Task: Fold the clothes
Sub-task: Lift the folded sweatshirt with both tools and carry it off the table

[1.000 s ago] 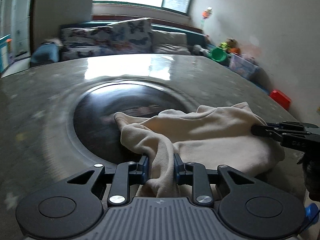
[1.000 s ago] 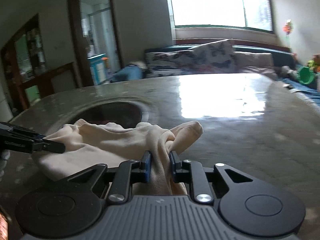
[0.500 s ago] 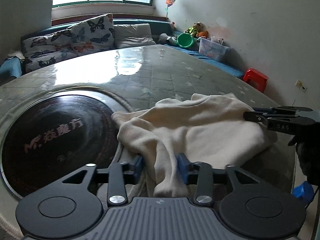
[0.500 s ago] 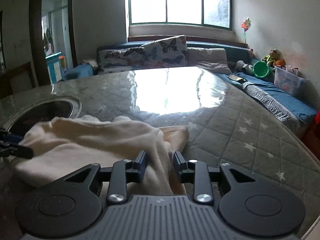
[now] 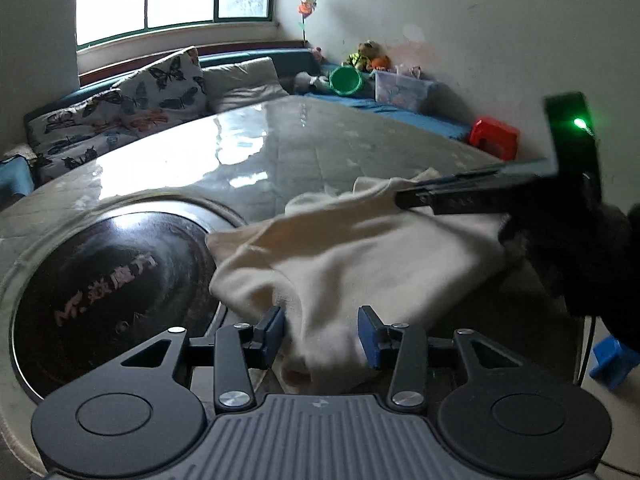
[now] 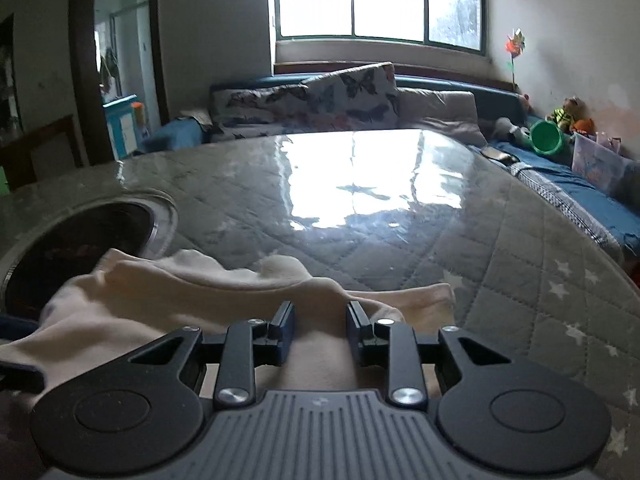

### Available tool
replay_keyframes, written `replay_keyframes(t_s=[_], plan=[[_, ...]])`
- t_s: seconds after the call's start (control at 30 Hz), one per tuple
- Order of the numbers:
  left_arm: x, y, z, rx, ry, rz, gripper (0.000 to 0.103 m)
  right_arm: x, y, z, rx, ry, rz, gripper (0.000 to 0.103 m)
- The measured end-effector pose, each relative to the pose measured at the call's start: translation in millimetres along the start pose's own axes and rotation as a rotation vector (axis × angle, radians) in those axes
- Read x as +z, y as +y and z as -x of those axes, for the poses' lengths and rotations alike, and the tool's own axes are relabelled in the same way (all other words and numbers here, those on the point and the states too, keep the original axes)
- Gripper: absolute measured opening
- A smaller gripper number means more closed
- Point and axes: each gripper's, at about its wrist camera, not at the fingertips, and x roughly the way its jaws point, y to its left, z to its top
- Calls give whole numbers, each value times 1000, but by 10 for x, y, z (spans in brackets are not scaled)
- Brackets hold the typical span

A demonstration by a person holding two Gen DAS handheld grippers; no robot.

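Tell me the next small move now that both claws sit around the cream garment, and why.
Probably draw both claws back off the cream garment. The left claw and right claw have just been opening, cloth lies loose between their blue pads, and the garment rests bunched on the quilted table, partly over the dark round inset.

Backlit window glares on tabletop; edges warp.

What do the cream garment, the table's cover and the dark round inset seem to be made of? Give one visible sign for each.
Cream garment: soft knit or fleece, matte; it drapes in limp folds.
Table's cover: probably clear glossy plastic over quilted star-print fabric; window glare sits above stitched diamonds.
Dark round inset: likely polished glass or ceramic; it reflects light and bears printed lettering.
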Motion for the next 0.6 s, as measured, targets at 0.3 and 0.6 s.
replay_keyframes(t_s=[0.3,0.6], plan=[[-57,201,253,3,-34,52,46,-19,454,294,113,-52,91,28],[-298,625,839,166,-76,133,52,-143,1099,153,199,-25,179,30]])
